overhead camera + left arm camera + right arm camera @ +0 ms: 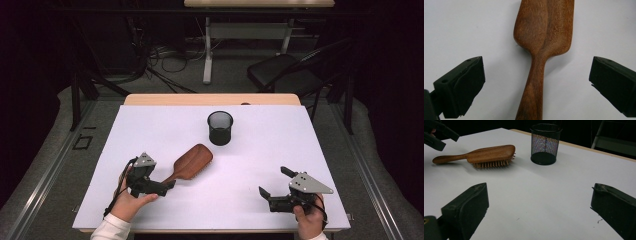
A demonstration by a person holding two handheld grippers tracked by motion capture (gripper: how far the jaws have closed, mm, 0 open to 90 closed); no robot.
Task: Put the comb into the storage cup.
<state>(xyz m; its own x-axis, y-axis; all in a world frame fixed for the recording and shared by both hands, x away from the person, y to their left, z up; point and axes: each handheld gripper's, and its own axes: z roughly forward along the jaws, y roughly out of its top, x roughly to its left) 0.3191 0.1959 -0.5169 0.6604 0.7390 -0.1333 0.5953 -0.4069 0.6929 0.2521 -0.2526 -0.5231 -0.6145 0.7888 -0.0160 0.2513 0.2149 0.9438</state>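
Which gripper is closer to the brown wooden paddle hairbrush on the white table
Left. The left gripper hangs open right over the handle of the brown wooden paddle hairbrush, a jaw on either side. The right gripper, also open, sits well off toward the table's right front corner.

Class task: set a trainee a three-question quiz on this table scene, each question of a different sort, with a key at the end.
1. True or false: the left gripper has closed on the hairbrush handle.
2. Which way do the brush's bristles face? A up, B down onto the table, C toward the mesh cup.
3. Fill in: the right gripper holds ____.

Key
1. False; its jaws stand open on either side of the handle.
2. B.
3. Nothing; it is open.
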